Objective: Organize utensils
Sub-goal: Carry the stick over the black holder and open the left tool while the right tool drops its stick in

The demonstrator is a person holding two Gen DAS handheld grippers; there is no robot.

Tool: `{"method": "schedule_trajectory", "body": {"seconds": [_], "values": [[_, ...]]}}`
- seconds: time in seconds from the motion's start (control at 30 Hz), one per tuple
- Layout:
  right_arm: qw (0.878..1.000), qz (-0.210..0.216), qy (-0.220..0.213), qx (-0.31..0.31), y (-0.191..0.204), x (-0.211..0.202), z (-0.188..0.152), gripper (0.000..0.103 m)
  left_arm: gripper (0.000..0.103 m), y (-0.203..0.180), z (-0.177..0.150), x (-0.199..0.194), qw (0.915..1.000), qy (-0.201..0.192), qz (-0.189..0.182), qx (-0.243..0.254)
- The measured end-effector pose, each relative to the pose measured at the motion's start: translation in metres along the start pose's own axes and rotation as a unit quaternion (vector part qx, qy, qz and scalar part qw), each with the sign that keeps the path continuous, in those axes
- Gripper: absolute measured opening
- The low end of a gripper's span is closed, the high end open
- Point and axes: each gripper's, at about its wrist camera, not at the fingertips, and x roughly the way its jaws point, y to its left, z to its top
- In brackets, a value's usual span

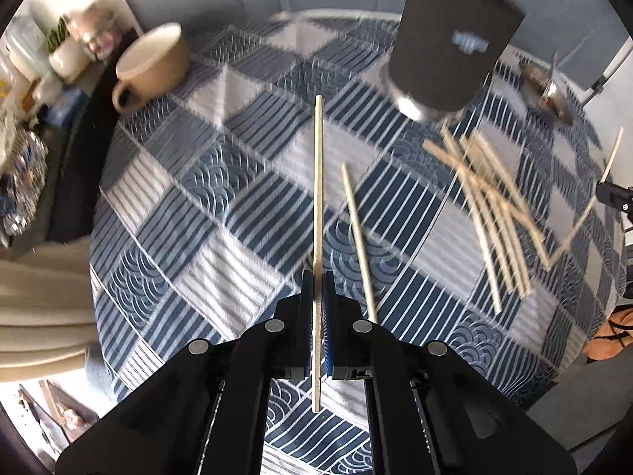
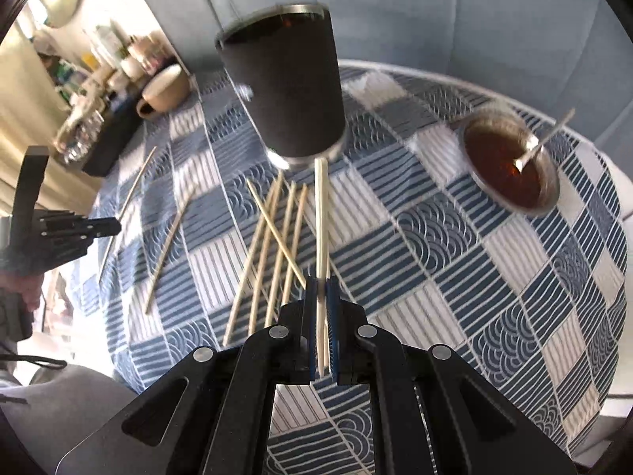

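Grey-blue upholstered panels (image 2: pixel 455 19) are seen behind a table covered by a patchwork tablecloth (image 1: pixel 221 213) of navy stripes, wave patterns and pale squares. On the cloth, a dark tumbler (image 2: pixel 287 83) with a metal rim and base is placed near the far edge, and a beige mug (image 1: pixel 156 65) is set toward the far left corner. A metal bowl (image 2: pixel 510 162) of dark liquid, with a spoon (image 2: pixel 544 140) resting in it, is located to the right of the tumbler. Beyond the left edge of the table, a cluttered shelf or counter (image 1: pixel 35 79) holding a small potted plant (image 1: pixel 65 49) is visible; its other contents are too blurred to be identified.

A loose pile of chopsticks (image 2: pixel 273 253) is spread on the cloth just in front of the tumbler, several crossing one another. Two further sticks (image 2: pixel 170 245) lie apart to the left of the pile.

The left gripper (image 1: pixel 317 277) is closed on a single chopstick (image 1: pixel 318 182), which is held clear of the cloth and points toward the far edge of the table. The right gripper (image 2: pixel 322 283) is closed on a pair of chopsticks (image 2: pixel 321 206), whose far ends point at the base of the tumbler. In the right wrist view, the left gripper is seen at the left edge, held by a hand (image 2: pixel 19 283).
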Motion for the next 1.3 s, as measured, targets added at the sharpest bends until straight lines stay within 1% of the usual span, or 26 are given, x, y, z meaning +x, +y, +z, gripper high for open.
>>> {"method": "schedule_trajectory", "body": {"seconds": [0.1,0.3,0.4,0.5,0.63,0.73,0.87,0.93,0.97,1.0,1.07,1.13,1.2,1.23,1.27,1.3], "values": [[1.000,0.000,-0.024,-0.004,0.000,-0.012,0.011,0.005,0.005,-0.008,0.023,-0.014,0.9998,-0.020,-0.006,0.005],[0.998,0.005,-0.063,-0.001,-0.008,-0.034,0.036,0.005,0.005,-0.024,0.050,-0.034,0.9975,-0.061,-0.026,0.023],[0.997,0.011,-0.077,0.006,-0.013,-0.046,0.047,0.005,0.005,-0.031,0.064,-0.049,0.9948,-0.082,-0.054,0.027],[0.995,0.023,-0.097,0.004,-0.016,-0.062,0.061,0.005,0.005,-0.038,0.078,-0.059,0.9920,-0.100,-0.071,0.031],[0.991,0.027,-0.131,-0.019,-0.013,-0.085,0.088,0.005,0.005,-0.047,0.104,-0.076,0.9863,-0.127,-0.100,0.033],[0.987,0.017,-0.154,-0.033,-0.008,-0.101,0.114,0.005,0.005,-0.052,0.124,-0.090,0.9789,-0.162,-0.118,0.041],[0.981,0.019,-0.190,-0.046,0.001,-0.119,0.144,0.005,0.005,-0.056,0.148,-0.103,0.9696,-0.201,-0.132,0.046],[0.979,0.020,-0.199,-0.049,0.005,-0.122,0.157,0.005,0.005,-0.058,0.158,-0.108,0.9637,-0.229,-0.128,0.049],[0.978,0.020,-0.202,-0.054,0.009,-0.122,0.166,0.005,0.005,-0.059,0.163,-0.111,0.9590,-0.244,-0.136,0.048],[0.978,0.019,-0.201,-0.057,0.011,-0.121,0.171,0.005,0.005,-0.060,0.170,-0.110,0.9561,-0.248,-0.149,0.047],[0.978,0.014,-0.199,-0.065,0.017,-0.115,0.184,0.005,0.005,-0.062,0.179,-0.108,0.9515,-0.262,-0.156,0.044],[0.978,0.014,-0.194,-0.070,0.021,-0.108,0.191,0.005,0.005,-0.065,0.192,-0.100,0.9499,-0.263,-0.163,0.044],[0.980,0.017,-0.187,-0.069,0.025,-0.099,0.197,0.005,0.005,-0.067,0.200,-0.095,0.9434,-0.275,-0.180,0.040],[0.981,0.018,-0.183,-0.068,0.025,-0.093,0.200,0.005,0.005,-0.069,0.206,-0.089,0.9426,-0.272,-0.190,0.041],[0.981,0.018,-0.180,-0.067,0.026,-0.089,0.201,0.005,0.005,-0.073,0.210,-0.084,0.9432,-0.273,-0.186,0.040],[0.982,0.019,-0.174,-0.067,0.026,-0.083,0.203,0.005,0.005,-0.077,0.214,-0.079,0.9445,-0.276,-0.173,0.042]]}}
